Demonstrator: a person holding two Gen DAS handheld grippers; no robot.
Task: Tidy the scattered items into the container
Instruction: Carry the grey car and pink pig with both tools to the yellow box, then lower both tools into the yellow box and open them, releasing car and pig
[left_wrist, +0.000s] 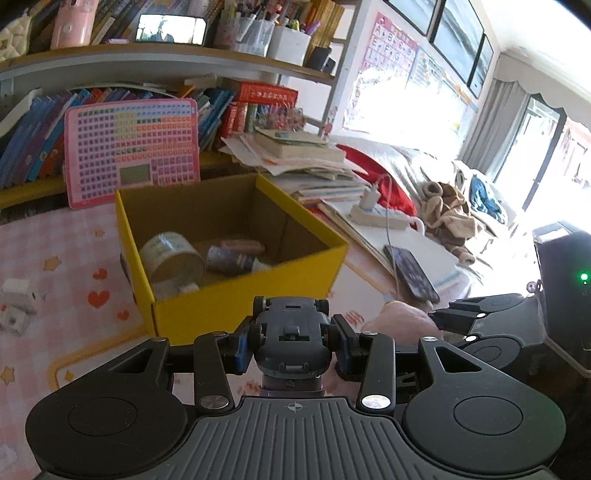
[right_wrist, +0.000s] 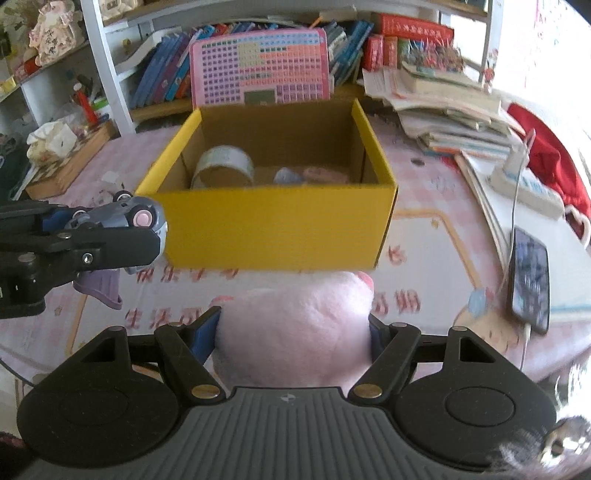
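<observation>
Both grippers are loaded: our left gripper pinches a grey toy car belly-up at lower centre of its view, and our right gripper squeezes a pink plush toy at lower centre of its own. We're just short of the yellow box, mid-frame in both views, where a tape roll and a couple of small blurred items already lie. We reckon we're well along, with these two drops left and a purple item on the table at lower left.

Small items in yellow box blurred, possibly toys; rest unidentifiable.
</observation>
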